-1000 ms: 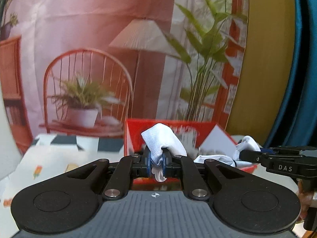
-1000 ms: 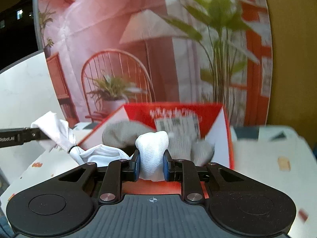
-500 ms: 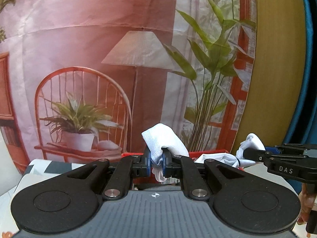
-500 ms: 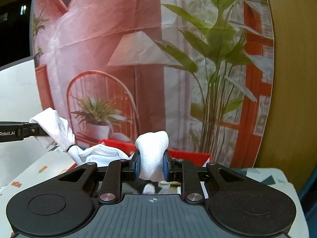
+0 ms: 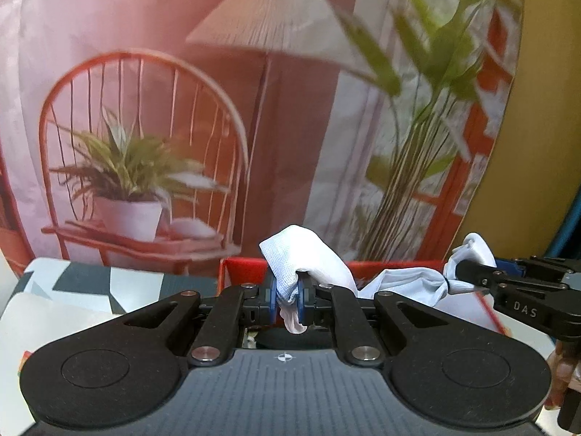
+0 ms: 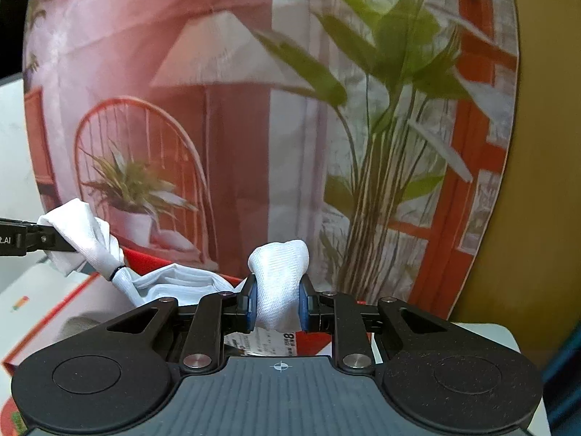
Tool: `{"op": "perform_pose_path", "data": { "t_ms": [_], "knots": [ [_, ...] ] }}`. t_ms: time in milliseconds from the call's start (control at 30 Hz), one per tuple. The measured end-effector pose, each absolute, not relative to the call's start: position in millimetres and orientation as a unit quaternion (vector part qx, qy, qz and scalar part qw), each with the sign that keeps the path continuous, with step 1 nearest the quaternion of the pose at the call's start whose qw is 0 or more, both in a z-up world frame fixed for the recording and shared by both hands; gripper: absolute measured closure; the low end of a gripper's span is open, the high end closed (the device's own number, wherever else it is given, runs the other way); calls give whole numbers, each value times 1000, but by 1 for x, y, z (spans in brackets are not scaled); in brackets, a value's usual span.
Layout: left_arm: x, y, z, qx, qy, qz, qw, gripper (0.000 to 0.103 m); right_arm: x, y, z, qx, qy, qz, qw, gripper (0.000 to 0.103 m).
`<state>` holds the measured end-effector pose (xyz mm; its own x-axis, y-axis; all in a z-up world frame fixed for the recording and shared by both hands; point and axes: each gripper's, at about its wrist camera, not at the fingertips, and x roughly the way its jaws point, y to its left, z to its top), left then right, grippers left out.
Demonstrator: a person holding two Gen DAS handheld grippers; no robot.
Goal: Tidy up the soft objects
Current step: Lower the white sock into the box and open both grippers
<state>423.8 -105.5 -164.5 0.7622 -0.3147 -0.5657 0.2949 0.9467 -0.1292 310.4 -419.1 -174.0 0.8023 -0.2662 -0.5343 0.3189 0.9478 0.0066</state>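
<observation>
A white cloth hangs stretched between my two grippers above a red box. My left gripper is shut on one bunched end of the cloth. My right gripper is shut on the other end. In the left wrist view the right gripper shows at the right edge with cloth in it. In the right wrist view the left gripper shows at the left edge, with the cloth sagging between. The red box lies below; a grey soft item lies inside it.
A printed backdrop with chair, lamp and plants stands close behind the box. The table carries a patterned cover. A yellow wall is at the right. A printed label lies in the box.
Both grippers have risen with the cloth and tilted up. The box has dropped low in both views and the backdrop fills them. Both grips on the cloth are unchanged.
</observation>
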Motion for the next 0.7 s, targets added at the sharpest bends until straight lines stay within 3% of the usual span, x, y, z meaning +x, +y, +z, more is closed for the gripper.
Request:
{"op": "perform_pose_path", "data": {
  "t_ms": [400,500,567,633,700],
  "knots": [
    [433,-116,-198,22,347,-190,918,89,339,-409,-219,27,371,-123,920,80],
    [430,-116,-196,30,345,-191,918,73,338,-406,-219,24,376,-126,918,72],
    [426,-114,-191,31,336,-191,922,48,337,-405,-216,22,379,-132,915,66],
    [422,-111,-185,30,327,-193,925,41,333,-405,-211,28,376,-139,916,58],
    [414,-108,-177,29,316,-198,927,40,327,-405,-205,41,367,-140,919,54]
  ]
}}
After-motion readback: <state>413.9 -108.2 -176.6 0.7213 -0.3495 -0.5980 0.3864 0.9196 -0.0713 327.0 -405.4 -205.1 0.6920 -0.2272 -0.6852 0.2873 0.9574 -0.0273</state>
